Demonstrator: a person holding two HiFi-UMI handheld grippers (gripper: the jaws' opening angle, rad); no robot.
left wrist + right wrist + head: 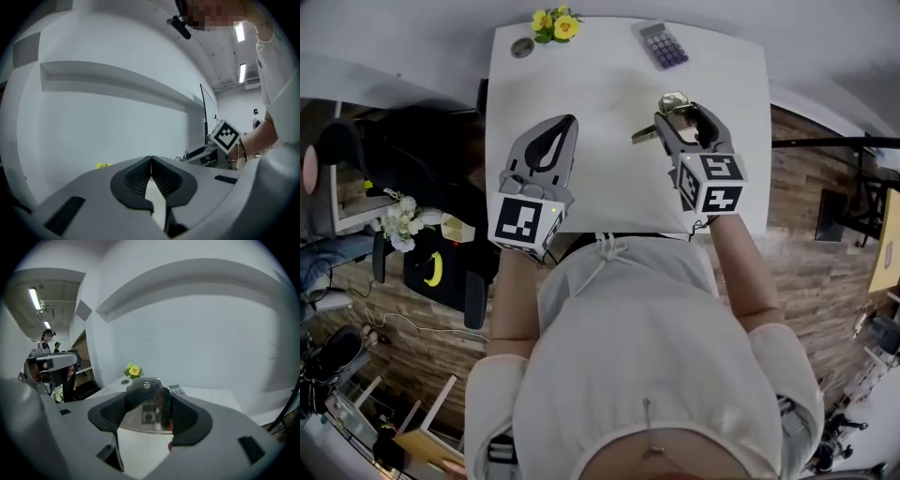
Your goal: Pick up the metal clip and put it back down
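Observation:
My right gripper (pixel 676 110) is shut on the shiny metal clip (pixel 667 103) over the right half of the white table (pixel 609 187). One thin arm of the clip sticks out to the left. In the right gripper view the clip (pixel 146 405) fills the gap between the dark pads (pixel 186 417), its riveted top standing above them; it seems to hang clear of the tabletop. At the table's left half, my left gripper (pixel 568 124) is shut and holds nothing. The left gripper view shows its jaws (pixel 151 163) closed tip to tip.
A yellow flower (pixel 555 23) and a small round dish (pixel 522 47) sit at the table's far left edge, and a calculator (pixel 664 44) lies at the far right. The flower (pixel 133 370) stands beyond the clip. Wood floor and office clutter surround the table.

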